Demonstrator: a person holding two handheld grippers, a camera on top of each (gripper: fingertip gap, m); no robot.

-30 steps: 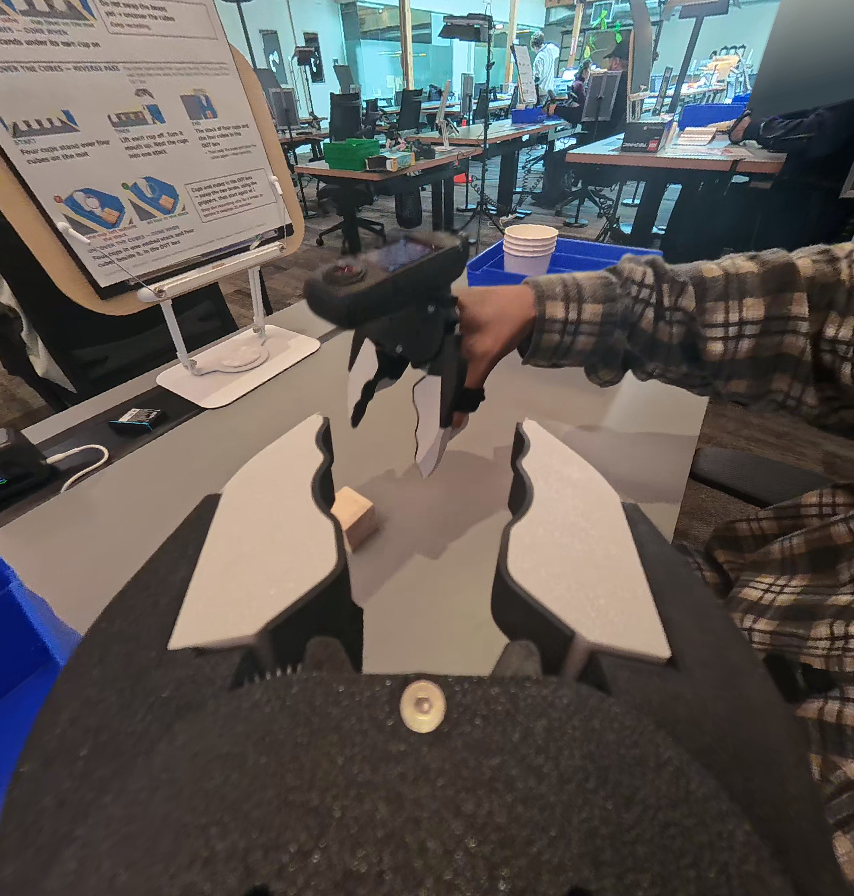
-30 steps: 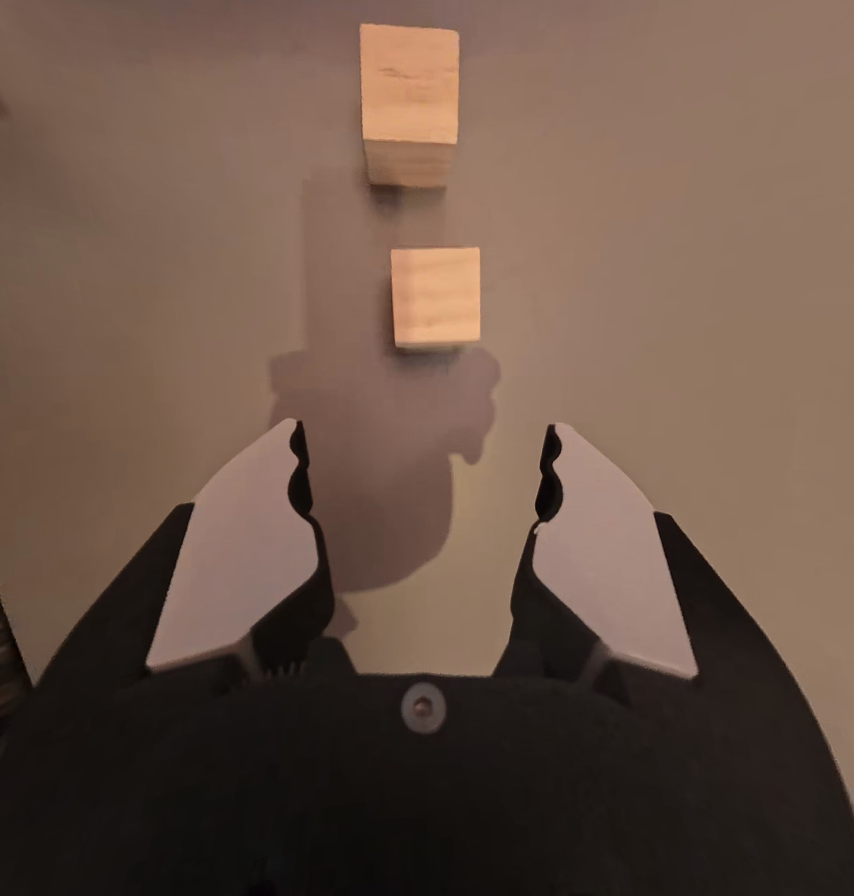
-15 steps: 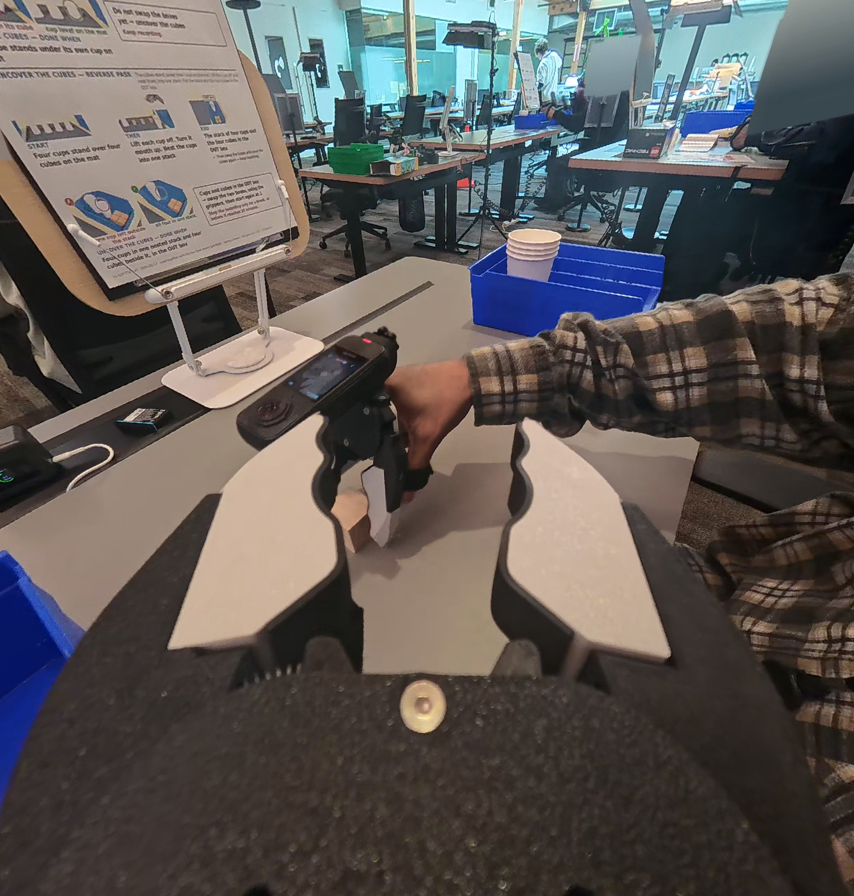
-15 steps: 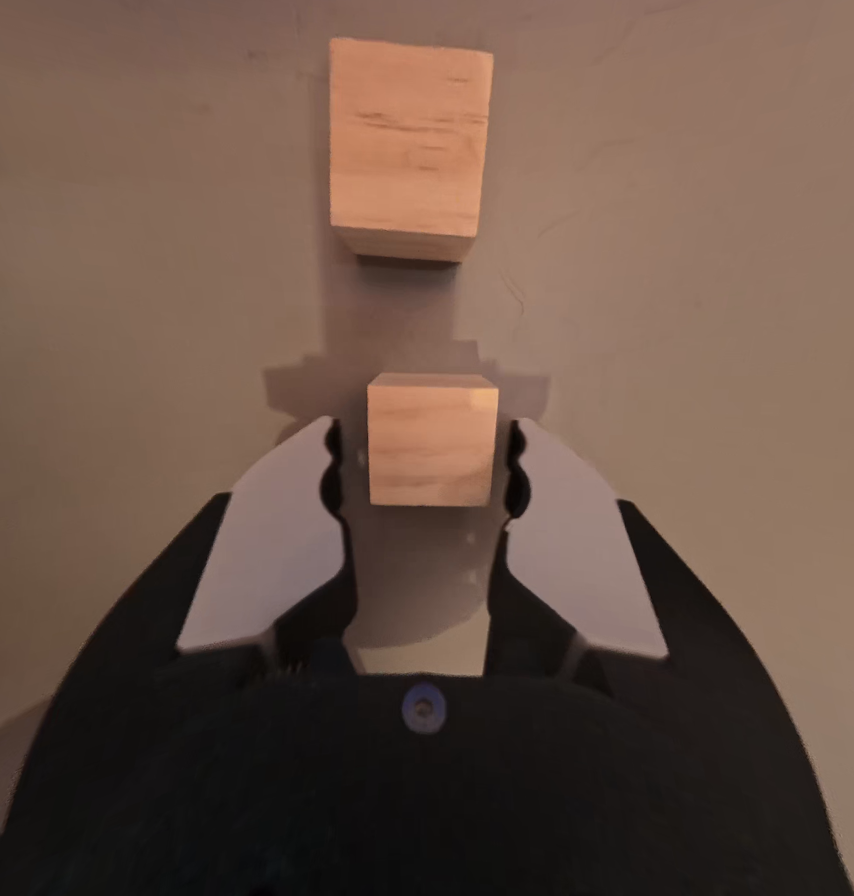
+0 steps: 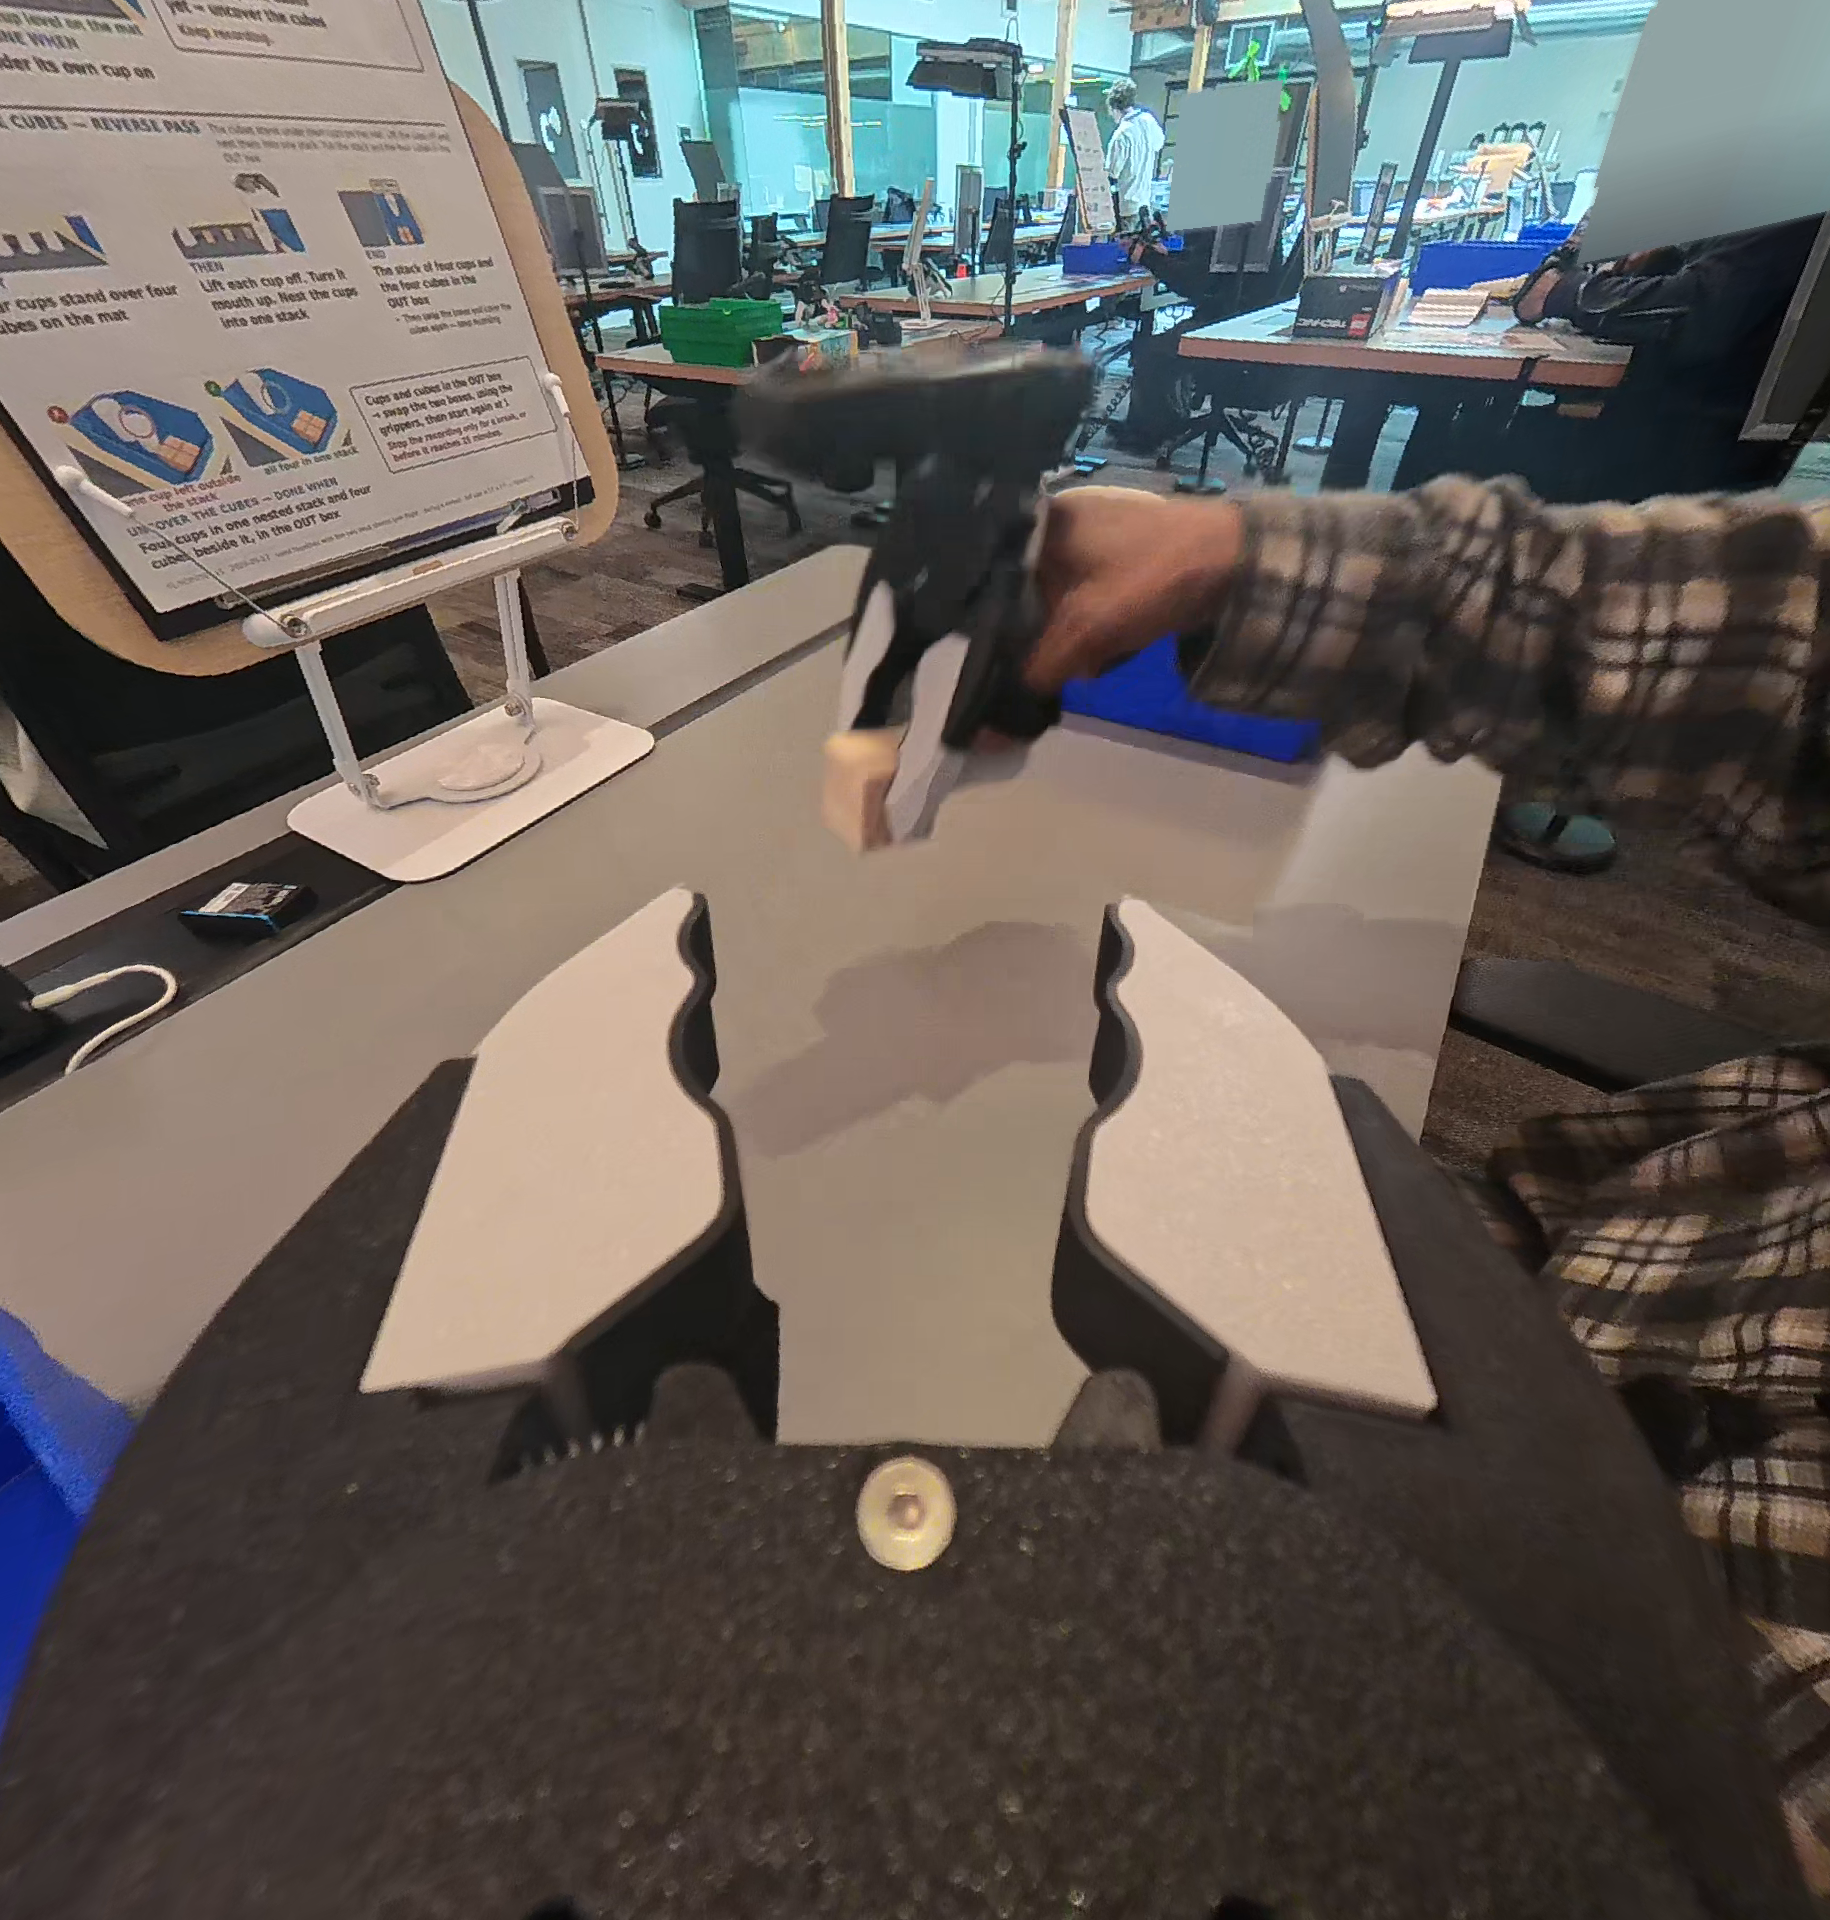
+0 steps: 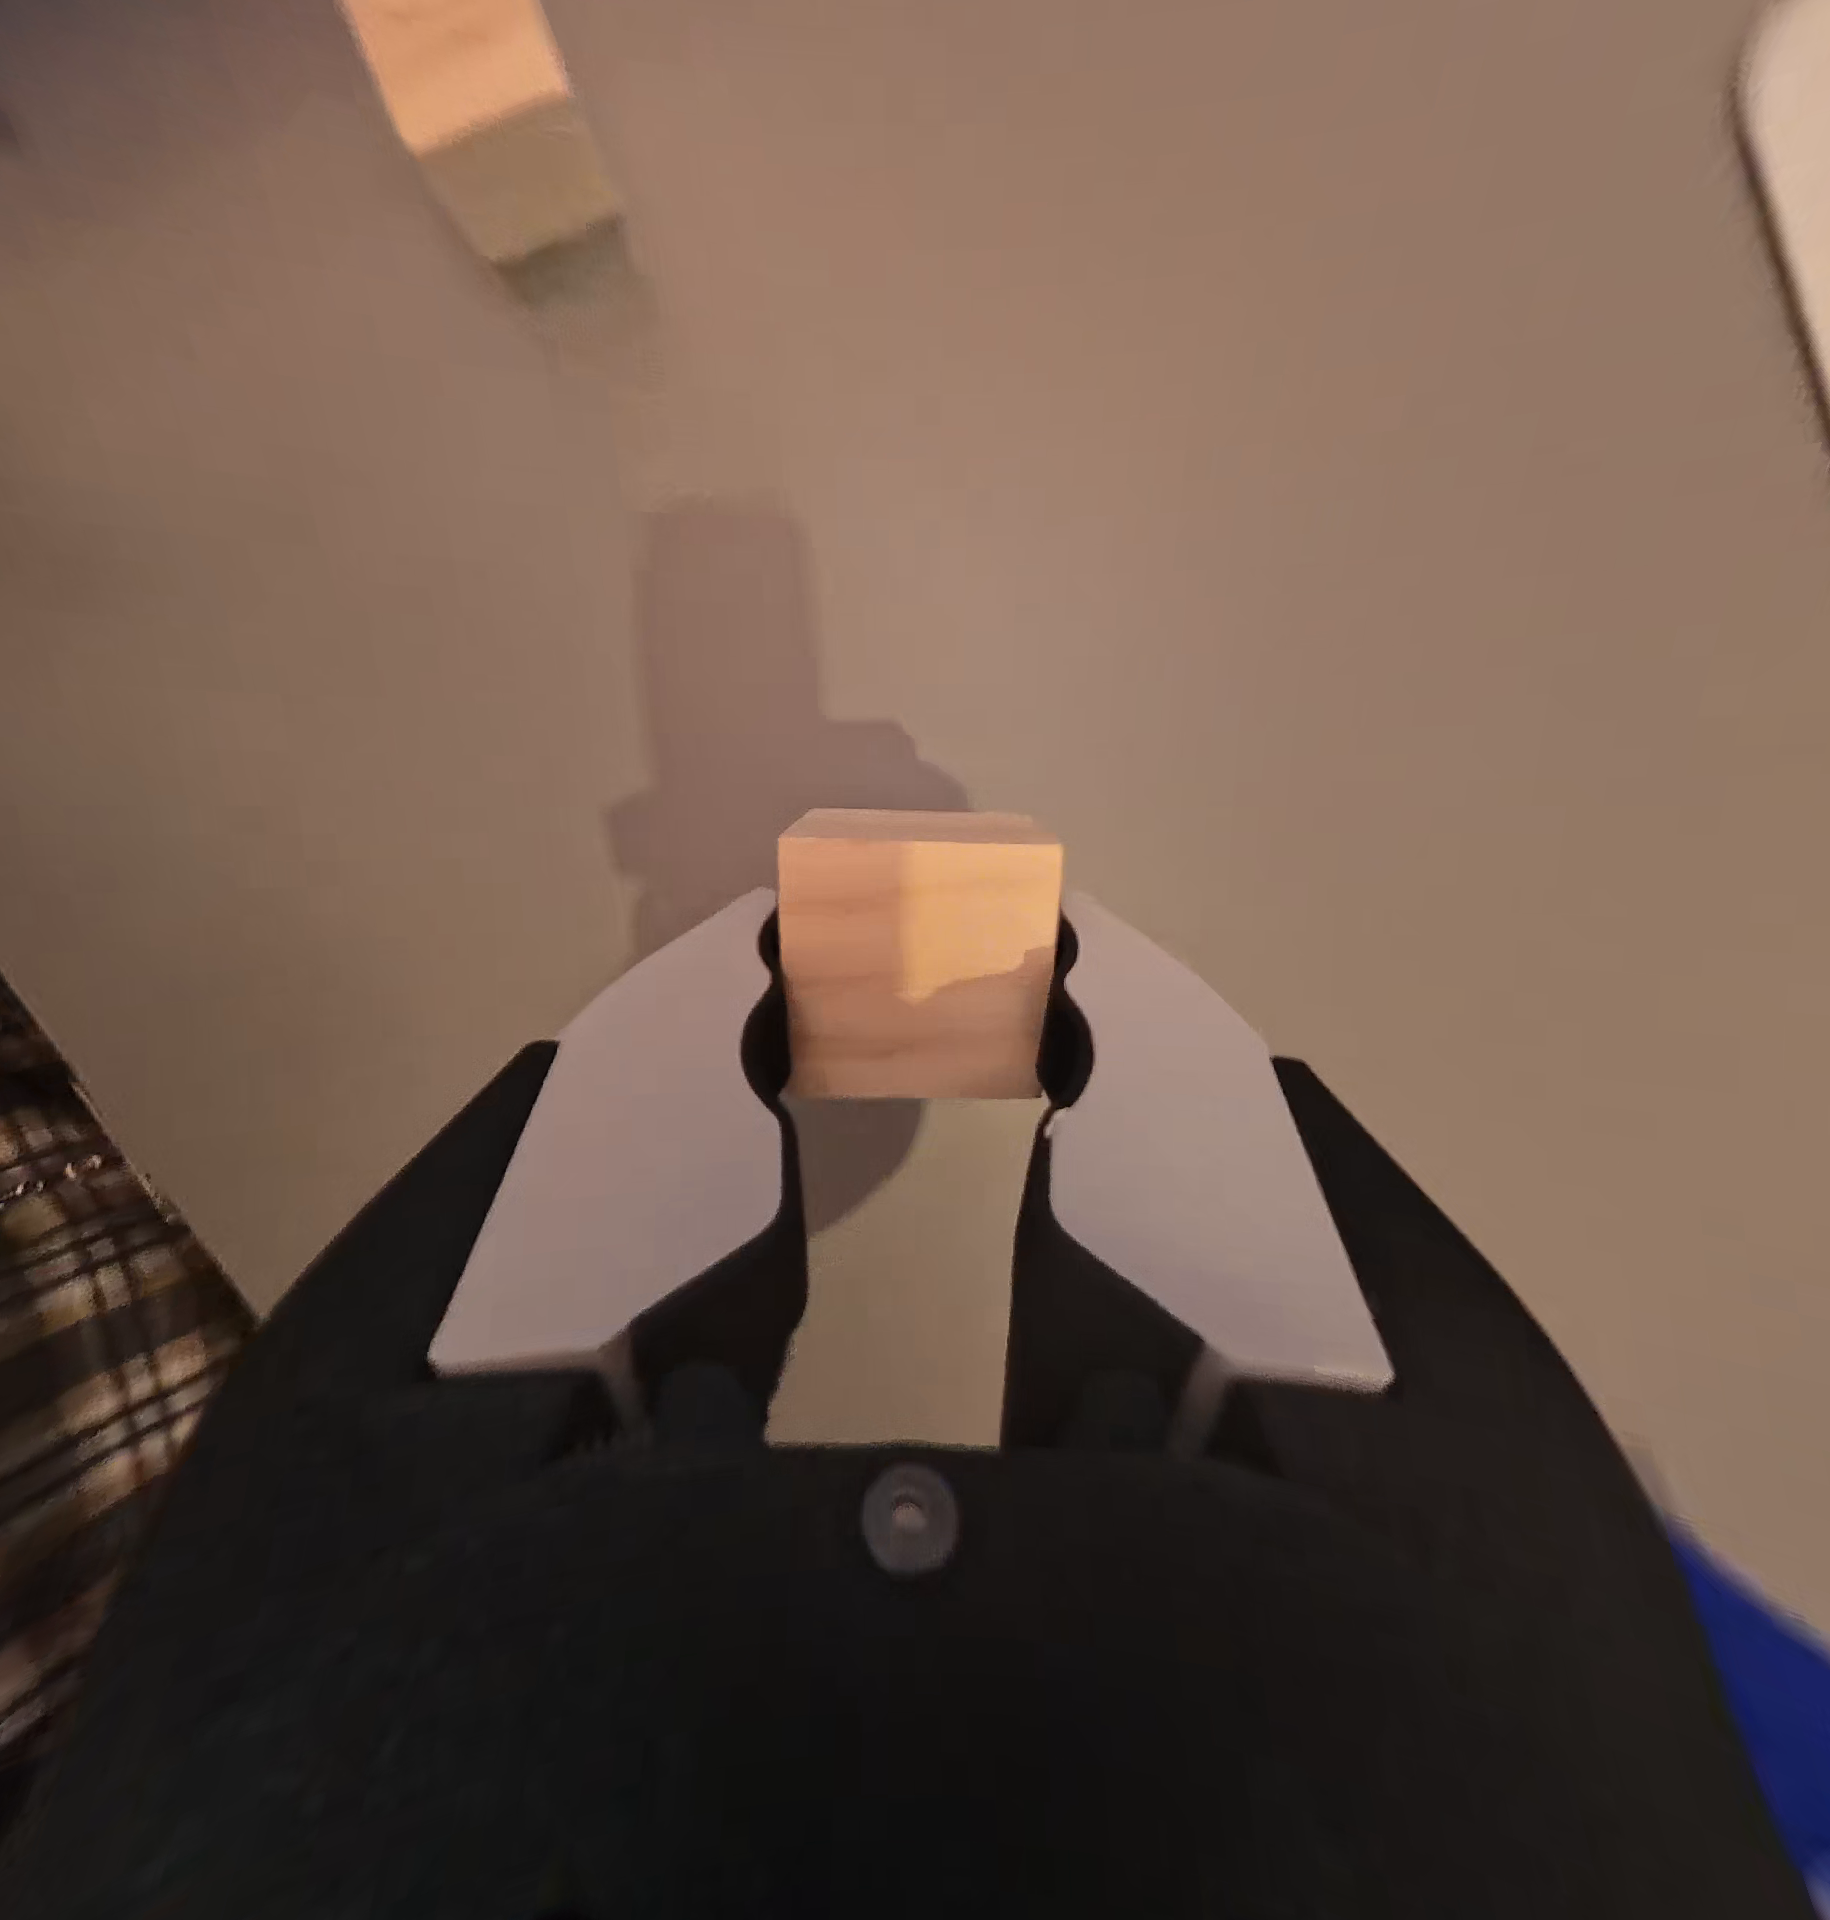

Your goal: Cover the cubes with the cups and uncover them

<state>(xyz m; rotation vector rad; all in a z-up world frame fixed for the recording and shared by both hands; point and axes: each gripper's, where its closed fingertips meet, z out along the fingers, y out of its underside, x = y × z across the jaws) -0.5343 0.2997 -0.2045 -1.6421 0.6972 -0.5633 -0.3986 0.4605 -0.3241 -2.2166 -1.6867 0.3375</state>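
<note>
Right gripper [image 6: 916,987] pinching a wooden cube [image 6: 916,966] between its fingertips, squarely across two opposite faces, and carrying it clear of the grey mat [image 6: 1306,520] (shadow cast below, no contact visible). Second cube [image 6: 475,114] lying on the mat farther off, at the upper left of the right wrist view, blurred. Left gripper [image 5: 906,1039] spread wide and empty, poised over the mat with nothing between its fingers. Seen from the left wrist view: right gripper [image 5: 895,748] aloft with the cube [image 5: 859,784] at its tips, a hand [image 5: 1119,592] in a plaid sleeve behind it, blue bin [image 5: 1202,707] mostly hidden beyond that arm. No cups in view now, so probably the clearing-away step after uncovering, cubes being gathered one at a time. Next move, by that reading: carry toward the blue bin, lower until the cube is close to the floor of the bin, then part the fingers gently to avoid a bounce; afterwards, return for the remaining cube. Instruction board [image 5: 215,291] standing at the far left on its white stand, well apart from the work.
</note>
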